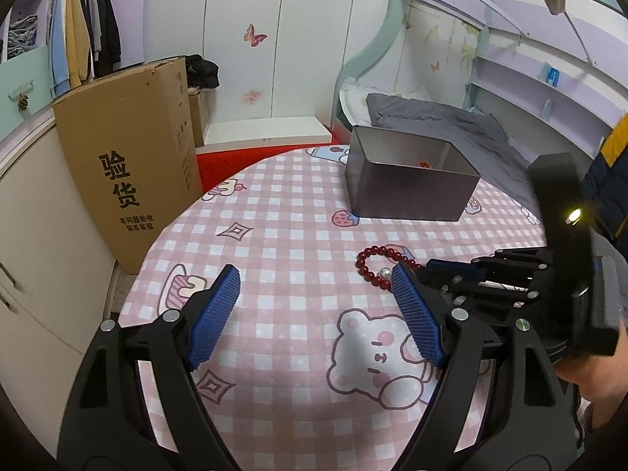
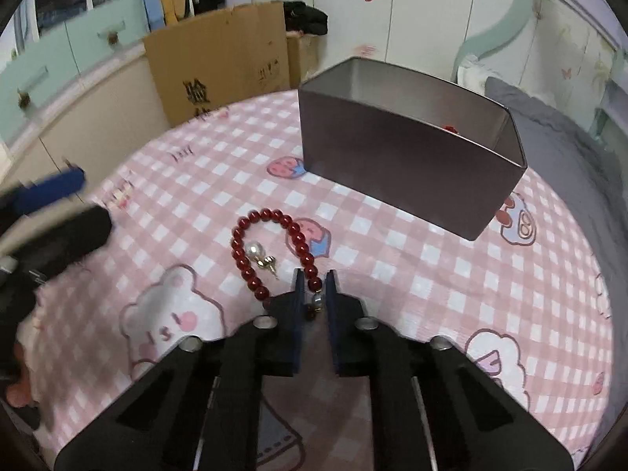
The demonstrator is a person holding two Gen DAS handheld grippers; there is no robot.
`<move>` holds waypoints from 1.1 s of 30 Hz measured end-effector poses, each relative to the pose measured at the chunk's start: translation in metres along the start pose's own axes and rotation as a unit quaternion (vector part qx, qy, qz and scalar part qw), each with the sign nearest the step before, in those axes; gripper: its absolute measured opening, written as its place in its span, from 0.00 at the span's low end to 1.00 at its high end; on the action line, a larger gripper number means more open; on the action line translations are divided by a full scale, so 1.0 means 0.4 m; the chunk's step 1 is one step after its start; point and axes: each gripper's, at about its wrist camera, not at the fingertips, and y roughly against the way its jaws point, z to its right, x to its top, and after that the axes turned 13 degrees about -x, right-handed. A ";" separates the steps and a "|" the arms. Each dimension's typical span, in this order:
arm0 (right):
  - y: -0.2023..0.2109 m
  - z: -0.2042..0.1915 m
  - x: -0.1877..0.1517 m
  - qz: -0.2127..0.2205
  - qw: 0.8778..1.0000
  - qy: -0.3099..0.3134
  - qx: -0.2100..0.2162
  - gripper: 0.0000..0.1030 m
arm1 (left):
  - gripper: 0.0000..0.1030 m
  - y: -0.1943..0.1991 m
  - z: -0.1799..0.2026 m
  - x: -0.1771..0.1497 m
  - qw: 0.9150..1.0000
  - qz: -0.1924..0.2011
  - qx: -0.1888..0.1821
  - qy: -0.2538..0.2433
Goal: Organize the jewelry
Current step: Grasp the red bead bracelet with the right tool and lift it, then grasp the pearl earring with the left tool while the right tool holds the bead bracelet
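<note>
Firmly, the right hand-held gripper (image 2: 315,288) pinches the red bead bracelet (image 2: 274,247).

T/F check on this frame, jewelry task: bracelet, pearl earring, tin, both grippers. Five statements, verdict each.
1. The right gripper has its jaws closed on the red bead bracelet. True.
2. The left gripper holds the pearl earring. False: its jaws stand wide open with nothing between them, and the earring lies on the checked cloth inside the bracelet's loop.
3. The metal tin has its lid on. False: it is open at the top.
4. Something red already shows inside the tin. True.
5. The bracelet lies inside the tin. False: it lies on the cloth in front of the tin.
</note>
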 end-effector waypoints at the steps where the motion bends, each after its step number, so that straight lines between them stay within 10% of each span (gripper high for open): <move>1: 0.010 0.006 0.002 0.007 1.000 -0.009 0.004 0.06 | 0.76 -0.002 0.001 -0.001 1.000 -0.002 -0.002 0.000; 28: 0.216 0.257 0.001 0.111 0.985 -0.128 0.043 0.06 | 0.75 -0.205 0.226 0.015 0.985 -0.101 -0.109 -0.086; 33: 0.193 0.280 -0.014 0.101 0.985 -0.134 0.049 0.06 | 0.37 -0.273 0.244 0.021 0.981 -0.137 -0.107 -0.082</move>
